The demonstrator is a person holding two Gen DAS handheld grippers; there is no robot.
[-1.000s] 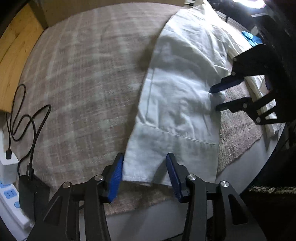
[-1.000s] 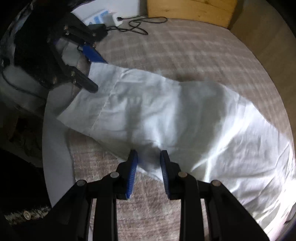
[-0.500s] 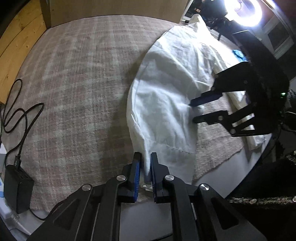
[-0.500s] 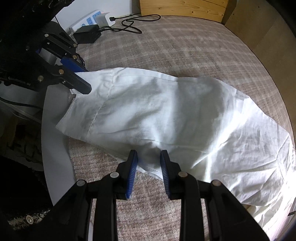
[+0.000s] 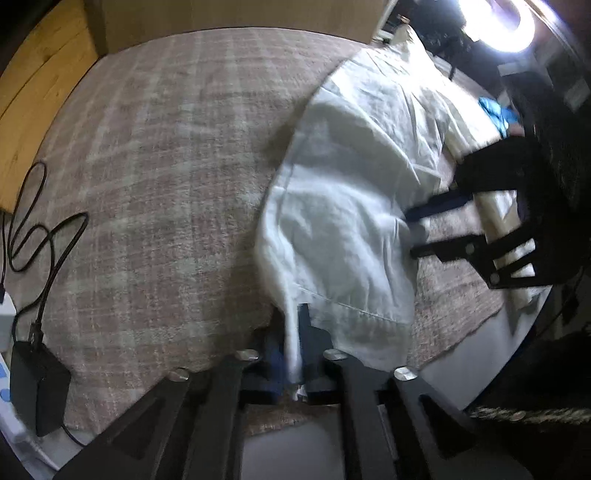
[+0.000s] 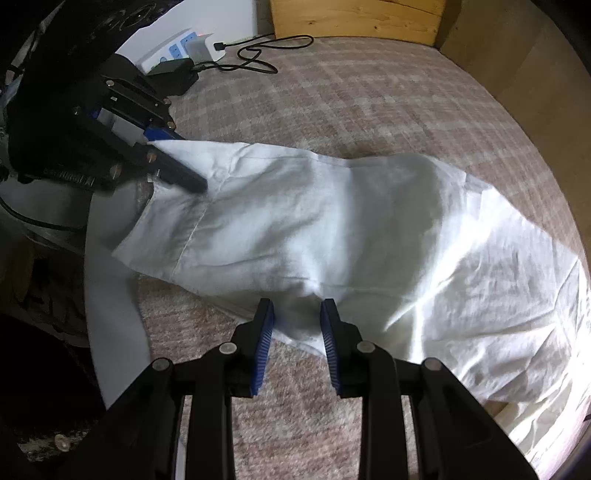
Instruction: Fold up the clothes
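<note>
Left gripper (image 5: 293, 347): fingers pinched together on the near hem of the white garment (image 5: 343, 221). Right gripper (image 6: 295, 332): fingers partly apart, with a fold of the garment's edge between them; whether the pads press it cannot be told. Garment: spread lengthwise over a plaid cloth (image 5: 155, 177) on the table (image 6: 107, 295). Far corner: black adapter (image 6: 173, 75), cable (image 6: 258, 55), white power strip (image 6: 184, 48).

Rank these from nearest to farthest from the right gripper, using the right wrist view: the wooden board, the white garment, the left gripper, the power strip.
1. White garment: between the right gripper's fingers.
2. Left gripper: left, pinching the garment's end.
3. Power strip: upper left, beyond the left gripper.
4. Wooden board: top edge, about as far as the strip; too close to call.
</note>
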